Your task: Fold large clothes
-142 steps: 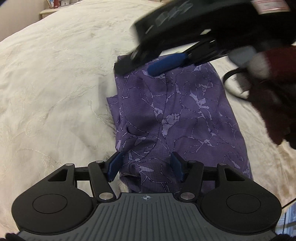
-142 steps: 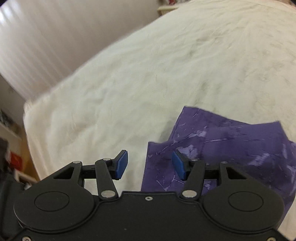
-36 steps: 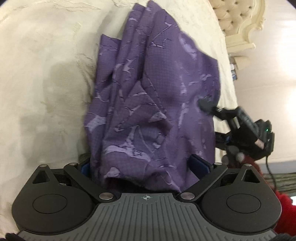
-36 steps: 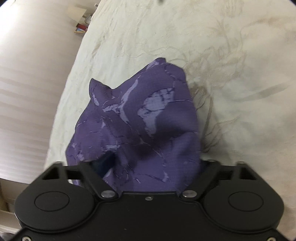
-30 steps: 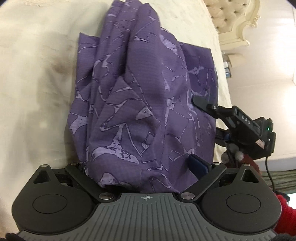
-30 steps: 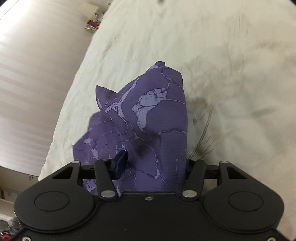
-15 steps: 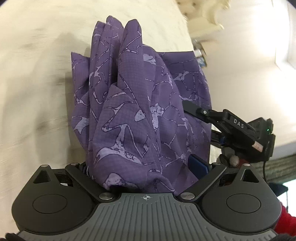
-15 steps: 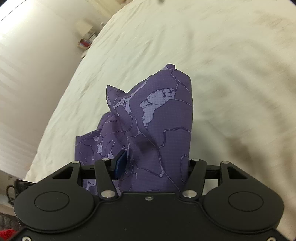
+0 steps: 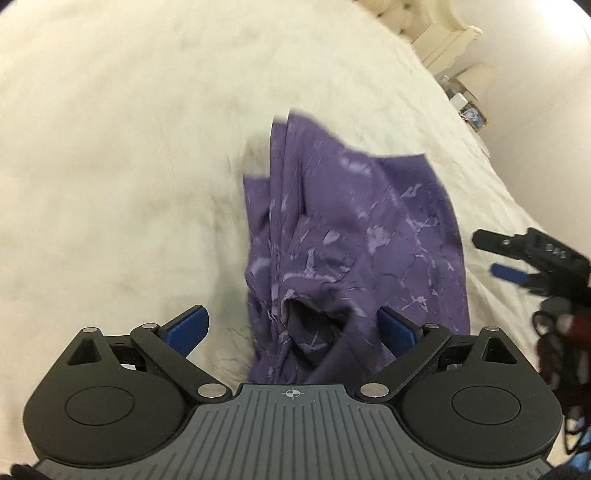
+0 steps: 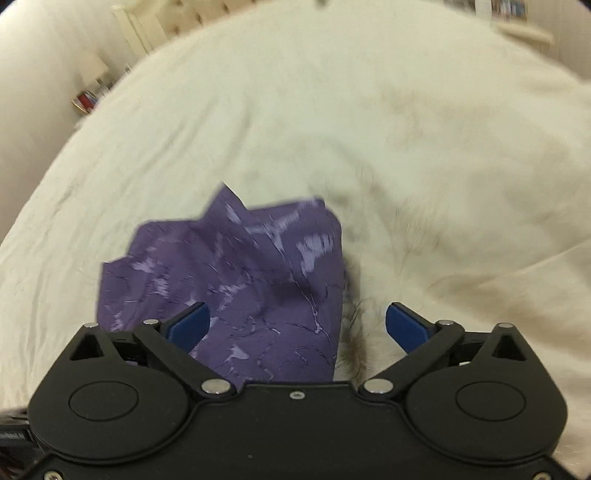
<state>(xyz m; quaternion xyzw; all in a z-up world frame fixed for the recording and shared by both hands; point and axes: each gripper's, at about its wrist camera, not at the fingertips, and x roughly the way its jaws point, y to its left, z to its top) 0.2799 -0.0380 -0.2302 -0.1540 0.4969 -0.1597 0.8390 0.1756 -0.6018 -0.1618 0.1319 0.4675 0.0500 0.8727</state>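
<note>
The purple patterned garment [image 9: 354,236] lies bunched and partly folded on the cream bedspread [image 9: 129,147]. My left gripper [image 9: 291,326] stands open just above the garment's near end, blue pads wide apart and not pressing the cloth. In the right wrist view the same purple garment [image 10: 236,280] sits below my right gripper [image 10: 297,319], whose jaws are opening; cloth lies under the left half of the gap but neither pad presses it. The right gripper [image 9: 517,258] also shows at the right edge of the left wrist view, clear of the cloth.
The cream bedspread [image 10: 406,147] spreads wide beyond the garment on all sides. A tufted cream headboard [image 9: 424,22] and small items on a bedside stand [image 9: 465,107] lie at the far right. A shelf with books [image 10: 86,99] is at the far left.
Both grippers let go of the garment and opened wide. The cloth dropped from a raised bundle onto the bedspread. Both views swung round and the right gripper drew away from the cloth.
</note>
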